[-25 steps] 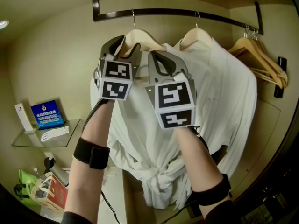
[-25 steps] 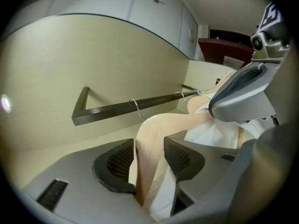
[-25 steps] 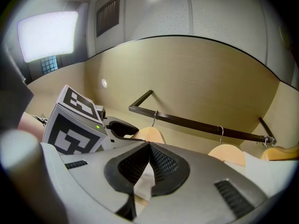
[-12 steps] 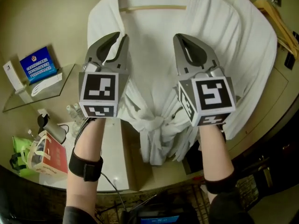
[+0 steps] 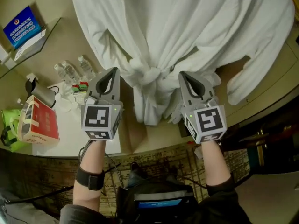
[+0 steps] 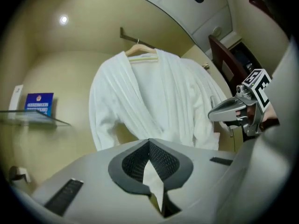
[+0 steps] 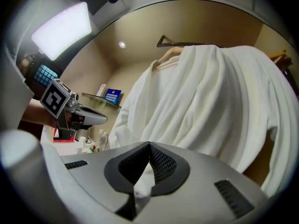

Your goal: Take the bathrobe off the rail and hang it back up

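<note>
Both tongs are low and level in front of the bathrobe (image 5: 187,27), apart from it. The jaws of the left tongs (image 5: 112,71) have just been closing, and they're clenched tip to tip with nothing caught between them. The right tongs (image 5: 186,74) are clenched too, and empty. The bathrobe hangs on its wooden hanger (image 6: 140,51) on the rail (image 6: 127,33), with its open front towards the tongs. Its belt is tied in a knot (image 5: 147,73) at the waist, which shows between the two tongs in the head view. Off to the left, a white worktop (image 5: 74,134) carries water bottles (image 5: 70,70) and a red bag (image 5: 41,122).
</note>
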Demonstrator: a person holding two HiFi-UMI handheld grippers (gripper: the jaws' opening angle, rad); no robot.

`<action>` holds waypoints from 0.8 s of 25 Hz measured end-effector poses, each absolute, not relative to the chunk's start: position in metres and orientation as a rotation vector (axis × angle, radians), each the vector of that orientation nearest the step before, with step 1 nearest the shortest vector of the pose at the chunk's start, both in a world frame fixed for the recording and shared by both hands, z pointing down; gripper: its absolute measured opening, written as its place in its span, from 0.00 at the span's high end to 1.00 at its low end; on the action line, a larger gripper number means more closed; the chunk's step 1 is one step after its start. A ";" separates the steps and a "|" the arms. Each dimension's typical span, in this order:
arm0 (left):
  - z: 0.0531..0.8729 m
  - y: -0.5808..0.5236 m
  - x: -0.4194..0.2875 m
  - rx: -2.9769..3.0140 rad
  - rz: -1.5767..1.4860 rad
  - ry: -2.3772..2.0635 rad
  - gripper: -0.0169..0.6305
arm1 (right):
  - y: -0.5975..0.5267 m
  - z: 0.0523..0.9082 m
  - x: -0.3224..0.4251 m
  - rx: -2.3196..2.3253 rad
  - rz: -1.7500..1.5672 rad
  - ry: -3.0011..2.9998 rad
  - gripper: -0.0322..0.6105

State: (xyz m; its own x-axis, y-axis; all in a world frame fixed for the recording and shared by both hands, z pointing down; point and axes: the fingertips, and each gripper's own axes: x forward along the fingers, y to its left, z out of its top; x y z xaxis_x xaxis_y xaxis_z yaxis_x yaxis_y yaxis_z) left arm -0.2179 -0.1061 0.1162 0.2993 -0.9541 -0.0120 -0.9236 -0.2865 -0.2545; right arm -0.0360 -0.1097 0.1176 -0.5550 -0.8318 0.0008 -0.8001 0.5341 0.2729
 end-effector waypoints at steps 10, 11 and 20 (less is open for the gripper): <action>0.228 -0.037 -0.214 -2.347 -0.335 2.030 0.97 | -0.067 0.264 0.045 1.314 -0.028 -2.604 0.92; 0.235 -0.029 -0.211 -2.345 -0.355 2.041 0.97 | -0.062 0.276 0.053 1.303 -0.001 -2.592 0.92; 0.283 0.024 -0.189 -2.369 -0.460 2.083 0.97 | -0.039 0.340 0.116 1.301 0.209 -2.521 0.92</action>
